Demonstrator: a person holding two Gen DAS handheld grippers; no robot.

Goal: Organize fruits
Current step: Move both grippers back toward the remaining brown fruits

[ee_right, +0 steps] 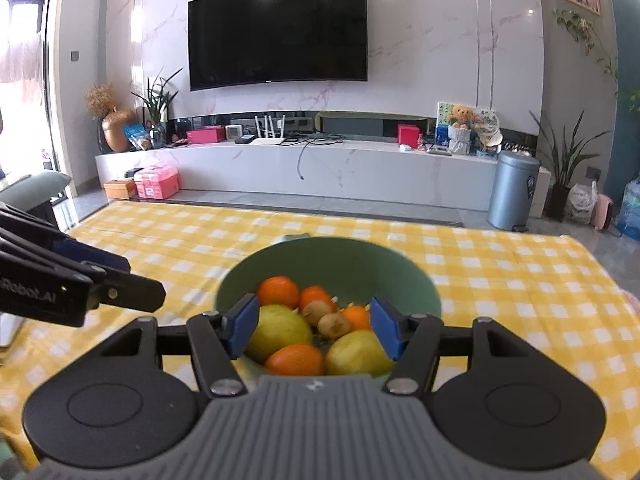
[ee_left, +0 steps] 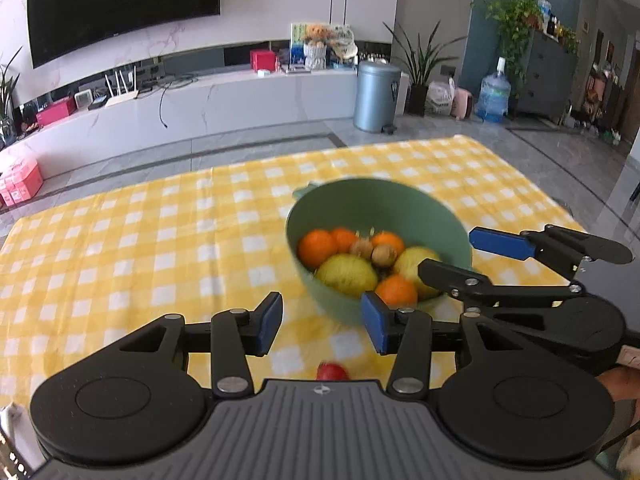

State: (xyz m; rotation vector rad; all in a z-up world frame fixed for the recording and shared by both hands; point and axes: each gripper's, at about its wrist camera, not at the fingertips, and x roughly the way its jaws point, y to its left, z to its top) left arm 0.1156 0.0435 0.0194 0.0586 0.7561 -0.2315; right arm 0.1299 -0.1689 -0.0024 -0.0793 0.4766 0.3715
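Observation:
A green bowl (ee_left: 400, 200) stands on the yellow checked tablecloth (ee_left: 140, 248). It holds several oranges (ee_left: 317, 247), two yellow-green pears (ee_left: 347, 274) and two small brown kiwis (ee_left: 384, 255). A small red fruit (ee_left: 332, 372) lies on the cloth just below my left gripper (ee_left: 322, 324), which is open and empty, left of the bowl's near side. My right gripper (ee_right: 314, 330) is open and empty, hovering over the bowl's (ee_right: 328, 256) near rim above the fruit. It also shows in the left wrist view (ee_left: 464, 256).
The table's far edge drops to a grey tiled floor. Beyond stand a white TV console (ee_right: 320, 168), a grey bin (ee_right: 514, 190) and potted plants. The left gripper's body shows at the left edge of the right wrist view (ee_right: 60, 280).

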